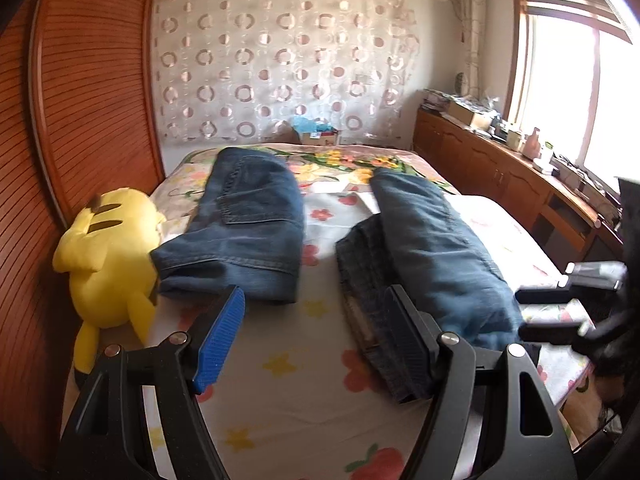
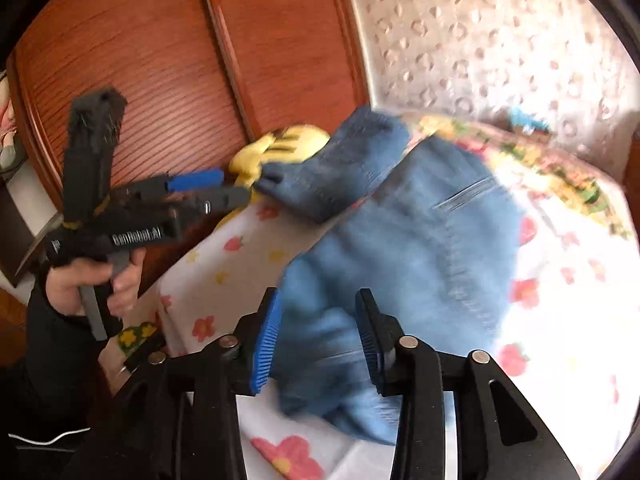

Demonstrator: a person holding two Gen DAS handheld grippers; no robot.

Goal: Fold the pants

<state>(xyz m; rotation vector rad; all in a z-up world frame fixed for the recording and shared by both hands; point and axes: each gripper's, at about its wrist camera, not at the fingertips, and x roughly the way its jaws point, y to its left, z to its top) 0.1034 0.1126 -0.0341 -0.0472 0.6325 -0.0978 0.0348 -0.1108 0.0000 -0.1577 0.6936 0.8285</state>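
Observation:
Dark blue jeans lie on the bed in two bundles: one folded with a back pocket up [image 1: 248,220], one long strip [image 1: 424,248]. Whether they are one garment I cannot tell. My left gripper [image 1: 316,328] is open over bare sheet between the bundles, and its right finger [image 1: 408,344] touches the near end of the strip. My right gripper [image 2: 318,340] stands open with blurred denim [image 2: 404,248] between and beyond its blue pads, which do not press on it. In the left wrist view it [image 1: 540,314] shows at the strip's right edge. A hand [image 2: 92,284] holds the left gripper [image 2: 208,192].
A yellow plush toy [image 1: 108,248] lies at the bed's left edge against a wooden wardrobe [image 1: 80,120]. The floral sheet [image 1: 288,380] covers the bed. A wooden cabinet [image 1: 500,168] with clutter runs along the right under a window. A box sits beyond the bed's far end.

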